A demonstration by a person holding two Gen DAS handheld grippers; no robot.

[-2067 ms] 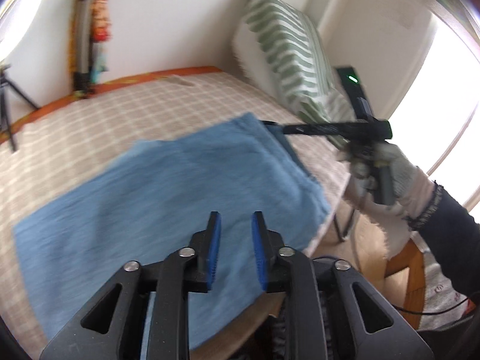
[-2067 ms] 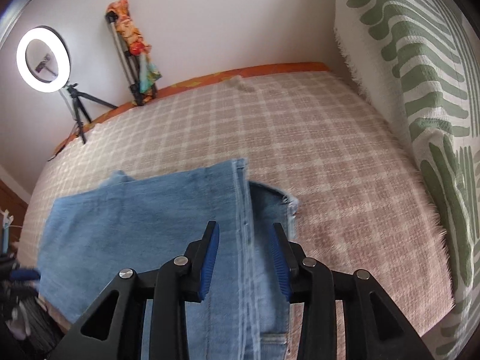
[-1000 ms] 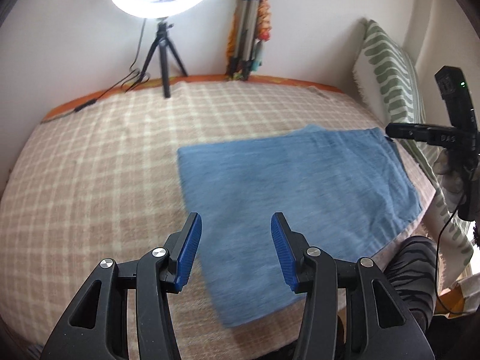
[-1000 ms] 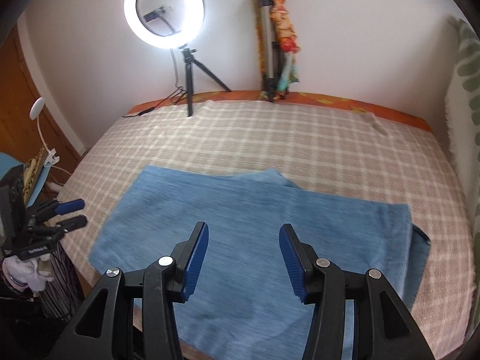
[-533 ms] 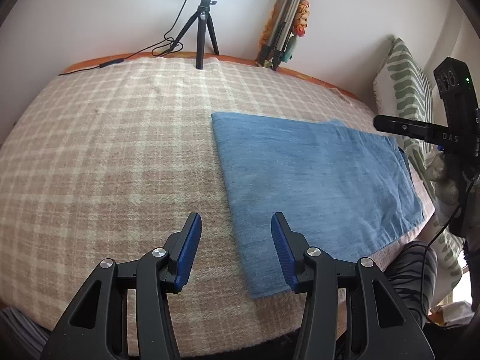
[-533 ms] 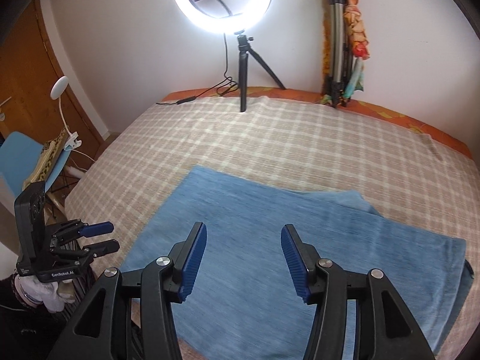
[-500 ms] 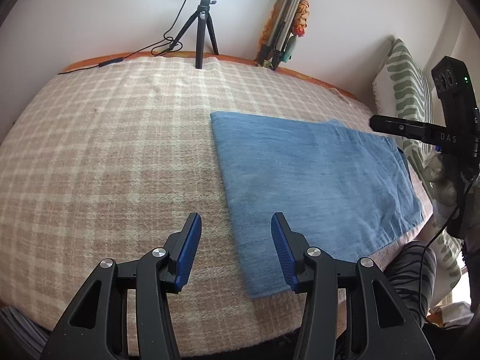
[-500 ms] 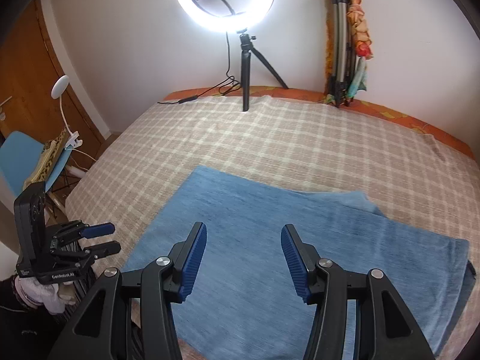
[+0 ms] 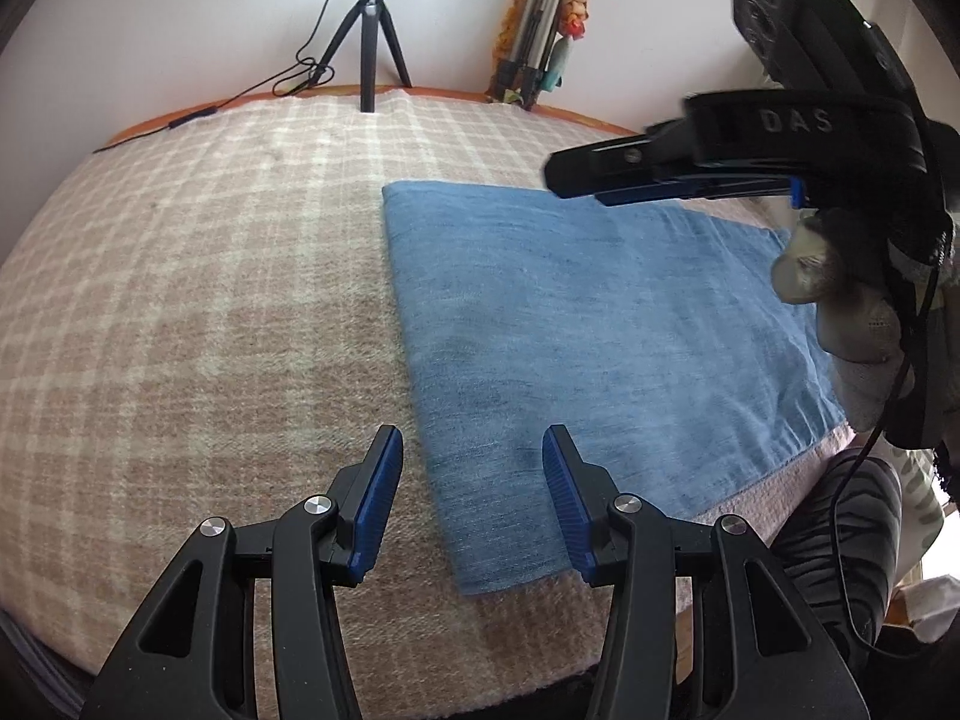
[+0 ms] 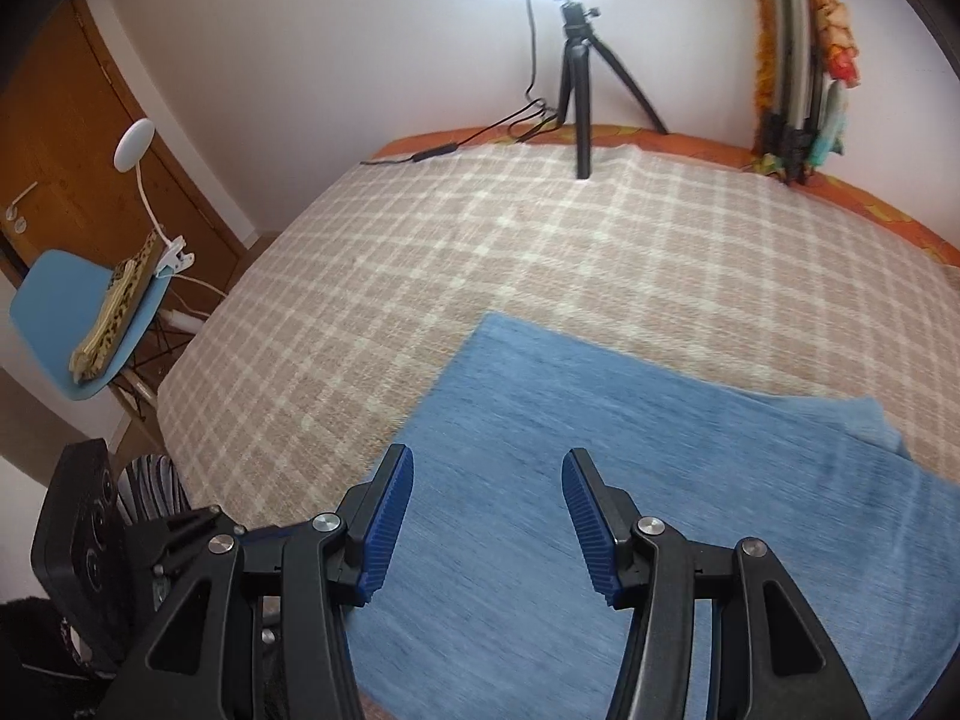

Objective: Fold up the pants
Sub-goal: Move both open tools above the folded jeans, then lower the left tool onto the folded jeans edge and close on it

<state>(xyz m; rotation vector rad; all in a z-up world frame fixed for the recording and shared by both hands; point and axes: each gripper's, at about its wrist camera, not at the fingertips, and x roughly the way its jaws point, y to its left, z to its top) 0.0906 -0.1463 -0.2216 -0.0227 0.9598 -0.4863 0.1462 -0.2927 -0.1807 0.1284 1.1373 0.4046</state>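
Both tongs have swung toward the pants' (image 9: pixel 600 336) left end. Left tongs (image 9: pixel 473 504) and right tongs (image 10: pixel 487 525) hang open, empty, above the pants folded flat on the bed (image 9: pixel 198 300).

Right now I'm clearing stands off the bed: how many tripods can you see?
2: a black tripod standing at the bed's far edge under the ring light, and a folded tripod leaning on the wall beside it.

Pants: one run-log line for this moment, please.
pants: folded, flat on bed | left tongs: open, empty | right tongs: open, empty
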